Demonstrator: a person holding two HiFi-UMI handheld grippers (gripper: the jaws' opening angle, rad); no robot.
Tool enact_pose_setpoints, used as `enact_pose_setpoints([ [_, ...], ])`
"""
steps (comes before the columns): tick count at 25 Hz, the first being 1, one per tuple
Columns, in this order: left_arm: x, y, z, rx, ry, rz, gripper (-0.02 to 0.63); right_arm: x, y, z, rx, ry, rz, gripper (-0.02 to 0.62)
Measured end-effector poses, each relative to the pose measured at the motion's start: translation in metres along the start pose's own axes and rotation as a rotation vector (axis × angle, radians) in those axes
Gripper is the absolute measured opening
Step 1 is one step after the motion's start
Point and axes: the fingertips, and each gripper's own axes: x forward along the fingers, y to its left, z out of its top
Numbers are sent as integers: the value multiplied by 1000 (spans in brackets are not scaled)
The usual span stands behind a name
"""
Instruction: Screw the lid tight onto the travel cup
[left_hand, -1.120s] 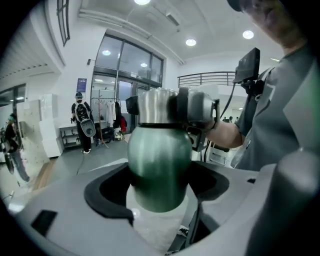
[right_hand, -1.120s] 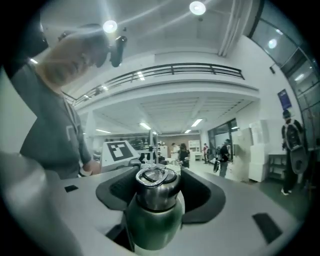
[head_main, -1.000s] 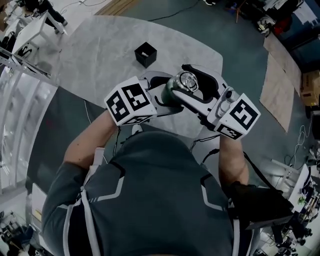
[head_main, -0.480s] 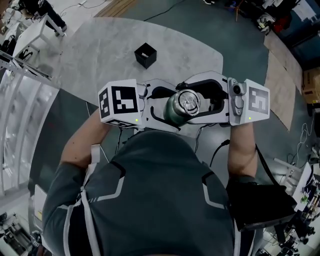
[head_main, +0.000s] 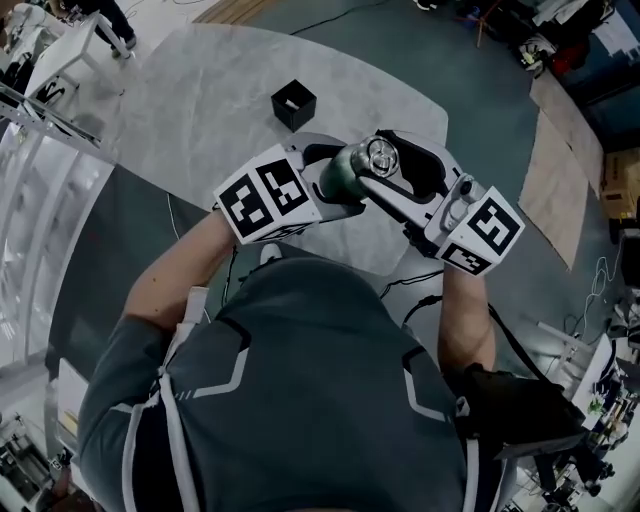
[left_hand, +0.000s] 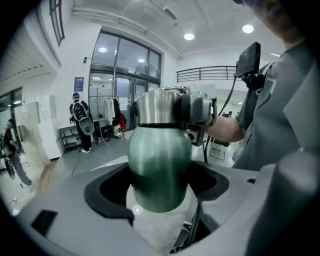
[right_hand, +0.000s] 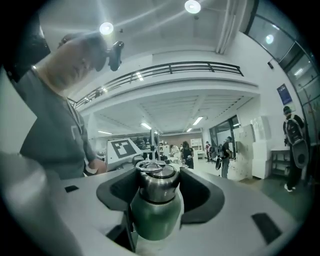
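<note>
The travel cup (head_main: 343, 183) has a green body and a steel lid (head_main: 380, 157), and it is held up in the air over the near edge of the table. My left gripper (head_main: 333, 185) is shut on the green body (left_hand: 160, 165), whose base sits between the black pads. My right gripper (head_main: 386, 166) comes in from the right, and its pads press on both sides of the steel lid (right_hand: 157, 182). The lid sits on top of the green body (right_hand: 154, 217). In the left gripper view the lid (left_hand: 159, 106) shows above the body, with the right gripper wrapped round it.
A small black open box (head_main: 293, 105) stands on the pale grey table (head_main: 200, 100) beyond the cup. Brown boards (head_main: 555, 150) lie on the floor at the right. White racks (head_main: 40, 170) line the left side. People stand far off in the hall (left_hand: 80, 120).
Both grippers have turned about the cup. Half a second ago they stood level, left and right of it. Now they are tilted again, much as they were a second ago.
</note>
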Motion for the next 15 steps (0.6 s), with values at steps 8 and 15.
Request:
enact_pose_setpoints([
  [8, -19, -50, 23, 24, -148, -322, 368, -23, 47, 22, -74, -12, 421, 304],
  [15, -20, -71, 27, 85, -135, -408, 368, -26, 68, 21, -101, 40, 612, 279],
])
